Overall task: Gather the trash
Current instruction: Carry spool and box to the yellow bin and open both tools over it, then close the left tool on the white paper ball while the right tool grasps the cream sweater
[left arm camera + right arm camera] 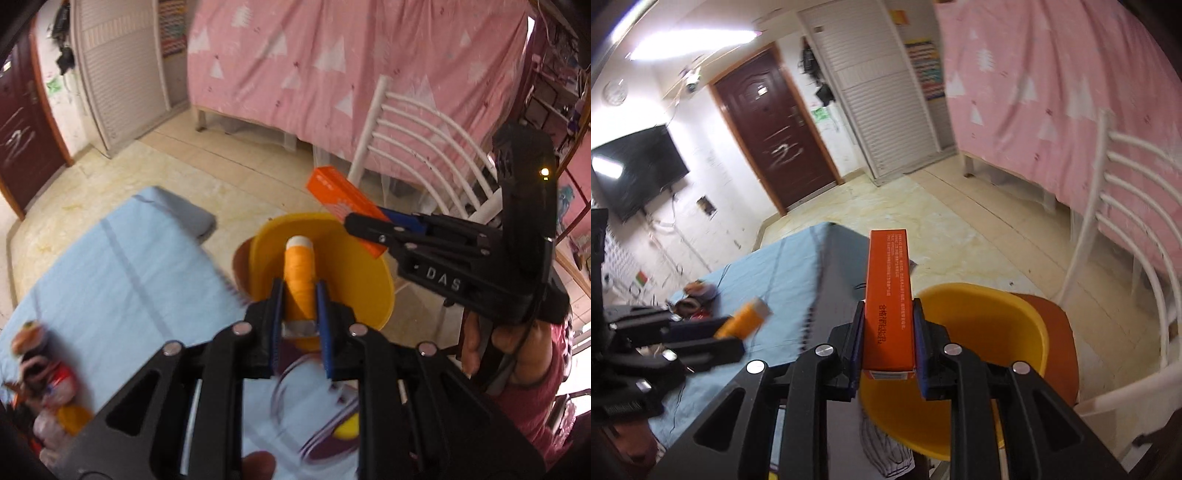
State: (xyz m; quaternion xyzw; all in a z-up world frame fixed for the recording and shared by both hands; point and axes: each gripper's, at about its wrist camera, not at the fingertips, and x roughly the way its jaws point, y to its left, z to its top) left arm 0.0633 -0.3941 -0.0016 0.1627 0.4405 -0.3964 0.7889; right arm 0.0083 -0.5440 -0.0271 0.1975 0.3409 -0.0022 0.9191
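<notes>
Two black plastic grippers meet above a round yellow plastic basin (369,280) beside a table draped in pale blue cloth (110,280). The left gripper (300,314) pinches an orange tube (300,277) with a white cap between its blue ribbed fingers (322,314), the tube's crimped silver end at the base of the fingers and its cap pointing out over the basin's hollow. The right gripper (888,332) clamps a long, flat-sided orange cardboard box (891,295), printed with small text, lengthwise between its own fingers (919,332); the box sticks out past the fingertips above the basin's near rim. The basin sits on the orange-brown seat of a white chair (1126,229) with curved slats. A blurred, crumpled can (40,365) lies on the cloth. Behind, a pink curtain (369,66) with white triangles hangs to the tiled floor.
</notes>
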